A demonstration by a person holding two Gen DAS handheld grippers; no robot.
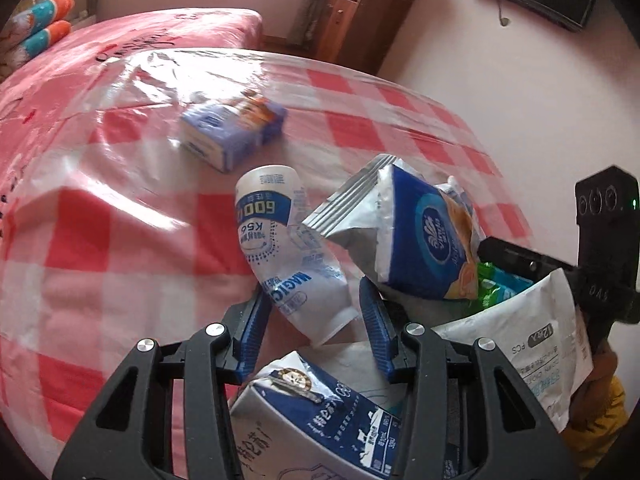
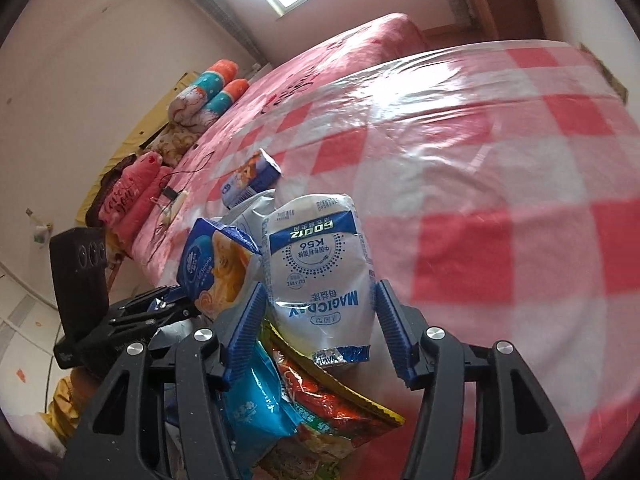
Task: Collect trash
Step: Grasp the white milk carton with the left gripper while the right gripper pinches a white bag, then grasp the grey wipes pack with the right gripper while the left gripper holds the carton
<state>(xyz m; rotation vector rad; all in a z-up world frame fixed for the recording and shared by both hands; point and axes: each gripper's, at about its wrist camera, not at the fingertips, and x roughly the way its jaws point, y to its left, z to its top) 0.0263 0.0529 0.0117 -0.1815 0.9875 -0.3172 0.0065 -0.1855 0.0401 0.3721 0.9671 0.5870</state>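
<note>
A white pouch (image 2: 316,248) with blue print stands tilted between the fingers of my right gripper (image 2: 319,284), whose pads touch both its sides. In the left wrist view the same pouch (image 1: 276,216) shows its torn end between the narrowly set fingers of my left gripper (image 1: 314,288); I cannot tell whether they press on anything. A blue tissue pack (image 1: 424,248) leans on the left gripper's right fingertip. A milk carton (image 1: 312,408), a white wipes pack (image 1: 532,344) and a green packet (image 1: 496,288) lie heaped below. A blue packet (image 2: 256,416) and a red snack packet (image 2: 328,396) lie under the right gripper.
A small blue box (image 1: 228,132) lies farther out on the red-checked, plastic-covered table (image 1: 120,240). Beyond the table are a pink bed (image 1: 140,36) and a wooden cabinet (image 1: 360,12). A yellow sleeve (image 1: 600,420) shows at the lower right.
</note>
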